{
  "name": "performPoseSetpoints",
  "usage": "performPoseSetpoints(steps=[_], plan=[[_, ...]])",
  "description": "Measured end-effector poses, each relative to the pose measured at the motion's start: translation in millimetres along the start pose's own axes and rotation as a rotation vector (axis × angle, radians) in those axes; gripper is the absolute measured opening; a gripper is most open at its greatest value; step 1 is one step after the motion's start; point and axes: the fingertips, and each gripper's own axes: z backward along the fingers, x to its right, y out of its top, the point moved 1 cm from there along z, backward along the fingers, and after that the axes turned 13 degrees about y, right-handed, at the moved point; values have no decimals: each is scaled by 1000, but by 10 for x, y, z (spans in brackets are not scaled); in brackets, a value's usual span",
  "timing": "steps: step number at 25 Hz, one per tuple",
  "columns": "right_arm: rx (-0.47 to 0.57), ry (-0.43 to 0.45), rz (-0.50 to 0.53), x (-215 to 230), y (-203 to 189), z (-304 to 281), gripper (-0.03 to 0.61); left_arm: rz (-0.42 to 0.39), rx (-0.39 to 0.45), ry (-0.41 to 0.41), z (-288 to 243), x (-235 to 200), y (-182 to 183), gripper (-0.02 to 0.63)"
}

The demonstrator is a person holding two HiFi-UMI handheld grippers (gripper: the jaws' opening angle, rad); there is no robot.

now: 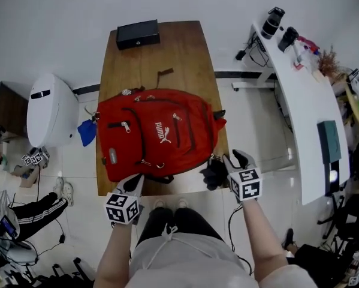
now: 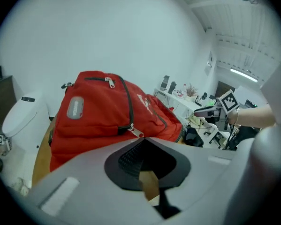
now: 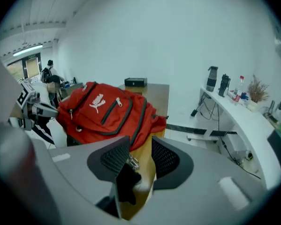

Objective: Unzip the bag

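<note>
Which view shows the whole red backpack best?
Head view: the red backpack is seen nearly whole from above. The left gripper view shows only one end; the right gripper view shows its logo side, obliquely.

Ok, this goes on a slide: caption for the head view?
Red backpack on a wooden table, with the left gripper and right gripper at its near corners.

Workroom with white walls point(image 3: 154, 32) and pale floor point(image 1: 251, 137).
Wooden table point(image 1: 167, 53) near a curved white desk point(image 1: 305, 107); strip light point(image 2: 243, 75) overhead.
</note>
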Motion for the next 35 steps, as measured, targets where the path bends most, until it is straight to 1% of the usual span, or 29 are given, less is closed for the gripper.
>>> performPoseSetpoints(steps=[2,4,5,6,8,10,13,15,17,19,21,23,25,28,30,32,34,35], plan=[[91,16,30,-168,199,126,130,8,63,4,159,68,118,6],[154,32,78,-376,381,245,90,29,123,2,328,155,228,6],[171,27,107,-486,451,310,58,42,149,-10,432,218,286,6],[183,16,141,-607,504,378,51,51,177,-31,559,293,350,6],[213,12,217,-897,580,514,8,50,250,-73,855,432,499,6],[249,49,268,-1224,590,636,8,33,330,-90,1135,511,619,6],[296,101,273,-1659,461,811,8,6,419,-102,1486,582,622,6],[309,132,240,-1954,284,920,8,-36,449,-114,1717,632,492,6],[306,148,209,-2261,93,1038,8,-74,458,-130,1964,669,283,6],[271,143,201,-2593,-64,1197,8,-84,456,-151,2225,683,40,6],[263,135,234,-2898,-252,1320,8,-82,455,-170,2508,678,-185,6],[313,124,290,-3151,-432,1435,8,-88,473,-186,2844,679,-349,6],[344,107,330,-3405,-499,1623,8,-107,506,-193,3184,688,-467,6],[371,91,340,-3729,-560,1897,8,-129,542,-190,3579,677,-633,6],[386,87,325,-3929,-624,2046,8,-133,549,-192,3758,673,-754,6],[405,94,277,-4112,-685,2190,8,-146,551,-198,3903,709,-874,6],[423,118,234,-4268,-753,2308,8,-171,558,-199,4034,770,-967,6],[432,134,231,-4337,-789,2340,8,-179,561,-194,4091,787,-999,6]])
